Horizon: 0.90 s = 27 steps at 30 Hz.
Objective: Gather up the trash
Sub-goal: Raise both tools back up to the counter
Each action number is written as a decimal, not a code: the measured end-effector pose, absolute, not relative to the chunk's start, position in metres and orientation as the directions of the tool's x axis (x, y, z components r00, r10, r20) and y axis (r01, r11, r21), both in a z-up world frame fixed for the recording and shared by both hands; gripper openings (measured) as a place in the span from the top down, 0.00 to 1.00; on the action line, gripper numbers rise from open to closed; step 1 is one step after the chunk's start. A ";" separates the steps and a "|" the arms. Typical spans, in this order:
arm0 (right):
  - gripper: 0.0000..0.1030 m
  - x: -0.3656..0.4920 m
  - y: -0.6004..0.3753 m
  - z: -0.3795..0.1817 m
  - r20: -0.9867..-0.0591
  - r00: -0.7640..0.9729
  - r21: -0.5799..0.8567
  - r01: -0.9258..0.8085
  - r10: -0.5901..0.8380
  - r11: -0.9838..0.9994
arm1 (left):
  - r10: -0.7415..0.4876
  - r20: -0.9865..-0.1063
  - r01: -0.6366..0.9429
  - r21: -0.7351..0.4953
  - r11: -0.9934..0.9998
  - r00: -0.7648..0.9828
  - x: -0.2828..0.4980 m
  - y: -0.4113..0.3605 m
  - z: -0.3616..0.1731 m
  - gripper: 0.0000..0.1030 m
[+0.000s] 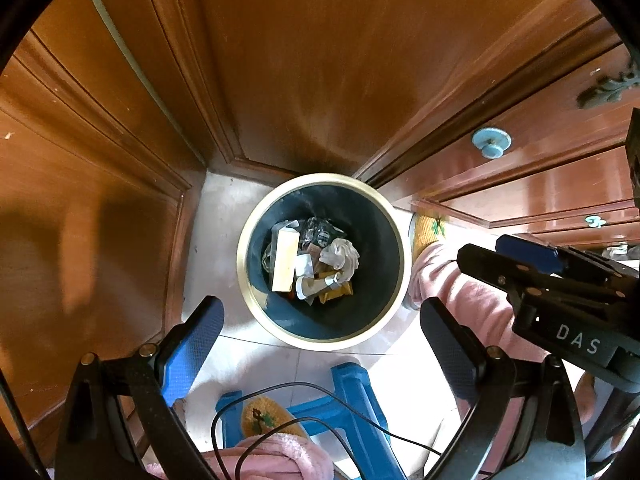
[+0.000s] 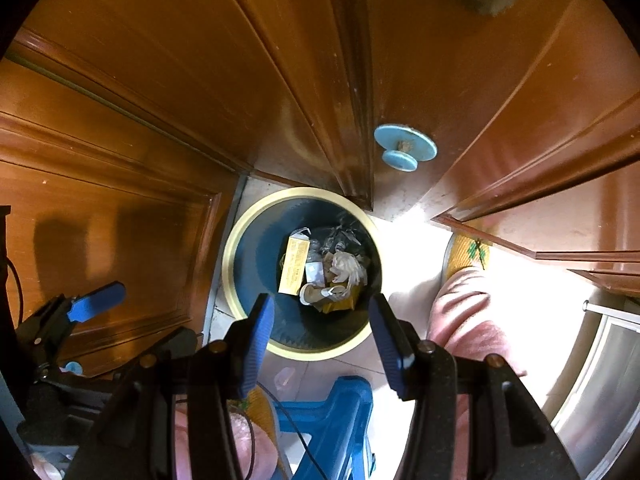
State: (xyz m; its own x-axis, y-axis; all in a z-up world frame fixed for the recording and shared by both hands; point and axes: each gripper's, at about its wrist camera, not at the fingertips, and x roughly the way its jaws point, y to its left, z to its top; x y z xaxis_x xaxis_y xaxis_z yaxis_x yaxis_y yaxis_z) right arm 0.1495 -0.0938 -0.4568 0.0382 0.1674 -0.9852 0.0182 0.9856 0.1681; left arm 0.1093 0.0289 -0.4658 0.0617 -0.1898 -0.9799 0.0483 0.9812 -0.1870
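**Hovering empty over the bin**

Pointing down, the left gripper [image 1: 320,328] stands spread wide and the right gripper [image 2: 322,328] half spread; neither has anything between its blue pads, which suggests a drop is already made. Directly below sits the round dark-blue waste bin with a cream rim [image 1: 256,300], tucked into the corner of brown wooden panels [image 1: 320,60]. It holds the trash: a yellow cardboard box [image 1: 285,264], crumpled white tissue [image 1: 340,254] and dark plastic wrappers [image 1: 320,232].

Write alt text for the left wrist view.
An open, empty hand-held gripper points down over a round bin of trash on a tiled floor, hemmed in by wooden cabinets. A blue stool stands below it.
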 end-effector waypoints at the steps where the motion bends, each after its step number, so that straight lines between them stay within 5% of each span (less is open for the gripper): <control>1: 0.52 0.149 -0.093 -0.453 -0.985 0.042 0.168 0.015 0.168 0.986 | -0.194 -0.979 0.047 -0.191 0.981 0.067 0.108 0.030 -0.462 0.05; 27: 0.52 0.111 -0.079 -0.245 -0.919 0.368 0.085 -0.173 0.144 0.981 | -0.321 -0.878 0.085 -0.311 0.946 0.356 0.073 0.027 -0.242 0.05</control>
State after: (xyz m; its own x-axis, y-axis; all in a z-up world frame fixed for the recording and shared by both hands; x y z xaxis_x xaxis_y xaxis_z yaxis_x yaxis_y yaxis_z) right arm 0.1113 -0.0789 -0.2452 0.3677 0.1443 -0.9187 -0.1732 0.9812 0.0848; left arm 0.0728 0.0271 -0.2418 0.3556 -0.3207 -0.8779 0.0851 0.9465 -0.3113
